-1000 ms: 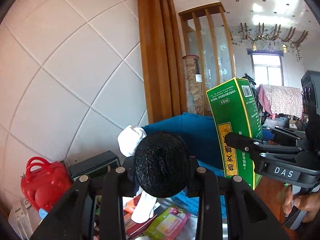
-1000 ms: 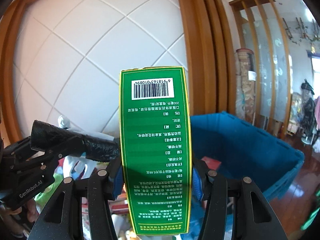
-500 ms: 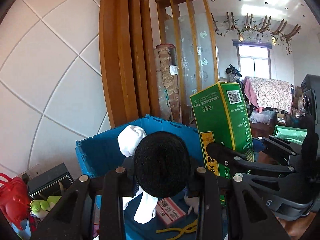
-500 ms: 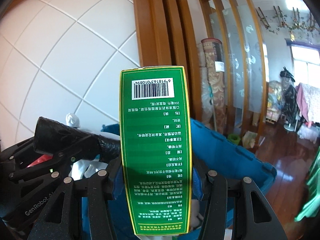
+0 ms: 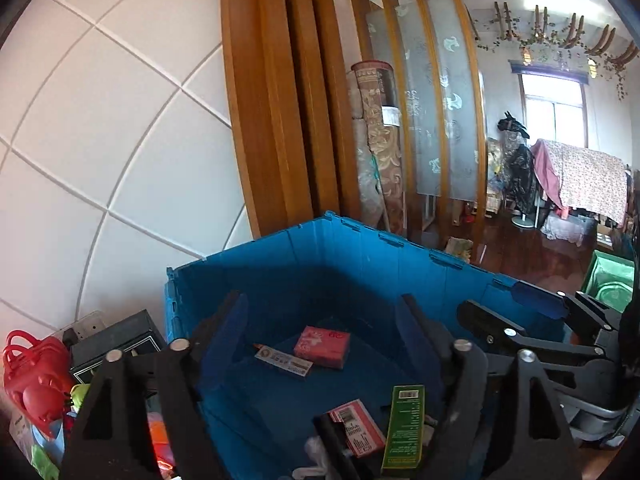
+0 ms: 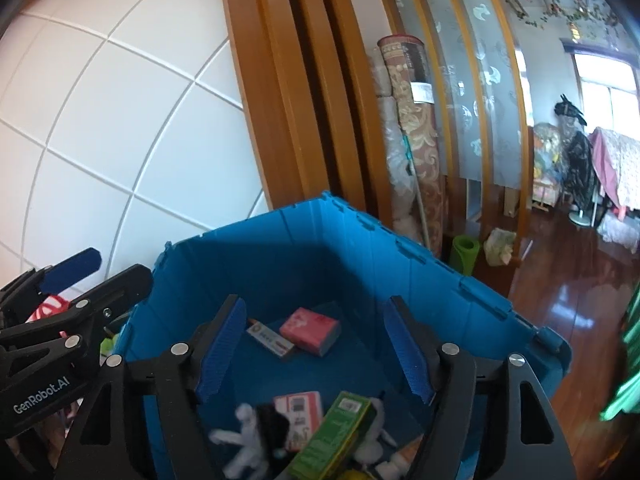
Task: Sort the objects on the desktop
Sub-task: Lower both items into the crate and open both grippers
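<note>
My left gripper hangs over the blue crate, its jaws opening with nothing between them. The black roll with the white cloth lies on the crate floor below. My right gripper is over the same crate, jaws also opening and empty. The green box lies tilted at the bottom, seen flat from the left wrist as well, green box. Each gripper shows in the other's view: right gripper, left gripper.
The crate also holds a pink box, a flat printed pack and a red-and-white box. Left of the crate are a red bag and a black box. Rolled rugs stand behind; wooden floor lies right.
Both grippers swung right over the blue crate and opened. The black roll left the left jaws and the green box left the right jaws; both now lie in the crate.
</note>
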Tool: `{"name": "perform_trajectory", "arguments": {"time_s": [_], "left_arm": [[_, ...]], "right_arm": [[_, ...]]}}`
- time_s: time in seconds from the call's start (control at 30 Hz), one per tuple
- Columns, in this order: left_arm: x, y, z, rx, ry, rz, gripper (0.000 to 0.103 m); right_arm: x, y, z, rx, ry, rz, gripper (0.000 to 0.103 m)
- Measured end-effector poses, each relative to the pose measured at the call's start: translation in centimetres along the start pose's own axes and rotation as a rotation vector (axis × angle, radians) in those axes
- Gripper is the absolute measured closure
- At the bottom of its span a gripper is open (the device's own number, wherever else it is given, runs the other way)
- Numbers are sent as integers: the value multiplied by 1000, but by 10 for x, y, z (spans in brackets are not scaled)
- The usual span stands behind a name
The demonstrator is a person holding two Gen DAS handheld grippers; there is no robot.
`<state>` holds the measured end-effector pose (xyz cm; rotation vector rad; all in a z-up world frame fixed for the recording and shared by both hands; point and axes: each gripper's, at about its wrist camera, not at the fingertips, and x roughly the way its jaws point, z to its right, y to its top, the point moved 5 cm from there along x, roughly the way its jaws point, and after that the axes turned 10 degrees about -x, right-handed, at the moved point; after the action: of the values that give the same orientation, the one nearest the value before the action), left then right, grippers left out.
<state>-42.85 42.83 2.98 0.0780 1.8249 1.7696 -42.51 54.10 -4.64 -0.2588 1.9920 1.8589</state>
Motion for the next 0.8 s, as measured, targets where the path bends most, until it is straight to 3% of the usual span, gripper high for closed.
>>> {"name": "perform_trajectory", "arguments": {"time_s": [0.43, 0.8], "left_arm": [[1, 0, -17, -16, 87, 36, 21], [-32, -14, -67, -43, 211, 88, 21]], "right_arm": [[-5, 5, 1, -37, 12, 34, 23], [-16, -5, -27, -74, 64, 36, 21]]}}
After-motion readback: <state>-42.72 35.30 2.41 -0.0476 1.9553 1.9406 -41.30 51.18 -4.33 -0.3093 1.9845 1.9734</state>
